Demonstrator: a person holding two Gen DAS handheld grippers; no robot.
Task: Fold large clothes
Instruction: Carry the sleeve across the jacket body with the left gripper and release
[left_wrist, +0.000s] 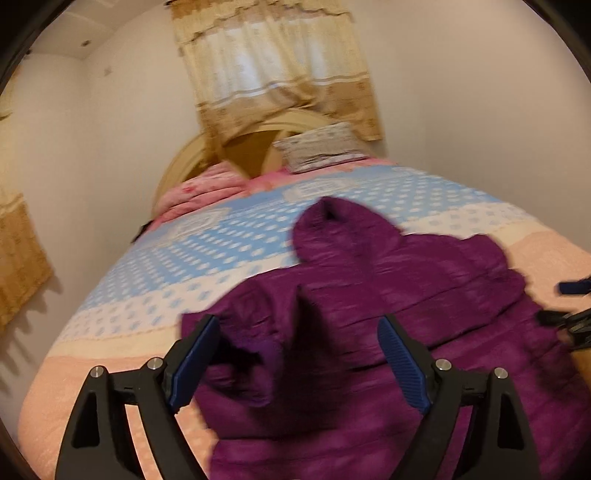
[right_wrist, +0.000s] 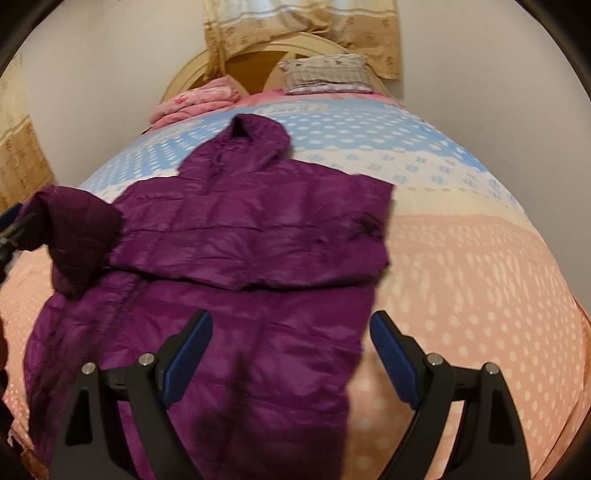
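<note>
Your purple hooded jacket (right_wrist: 236, 236) lies spread on the bed (right_wrist: 480, 295), hood (right_wrist: 255, 144) toward the headboard (right_wrist: 258, 51), hem toward you. Its right sleeve (right_wrist: 351, 206) looks already folded across the chest, giving a straight edge on that side. The left sleeve (right_wrist: 74, 229) is bunched and raised near the left edge of the right wrist view, beside a dark part that is probably your left gripper. Whether anything grips it there I cannot tell, because that corner is cut off and smeared.

The step in hand appears to be bringing that left sleeve over. Lay it flat across the chest to mirror the other one, and smooth the puffy quilting so trapped air does not spring the fold open. Keep the side edges parallel before you take the hem up toward the hood.

In its own view the left gripper (left_wrist: 297, 354) has its fingers (left_wrist: 195, 358) wide apart, with a hump of purple fabric between them but not pinched. The right gripper (right_wrist: 291, 350) hangs over the lower body of the jacket, its fingers (right_wrist: 395, 358) apart too and holding nothing.

Both views are motion-blurred, so seams, zip and cuffs are hard to read. The hem nearest you is hidden behind the gripper frames. A pink folded blanket (right_wrist: 199, 101) and a pillow (right_wrist: 325, 75) sit well away at the head of the bed.
</note>
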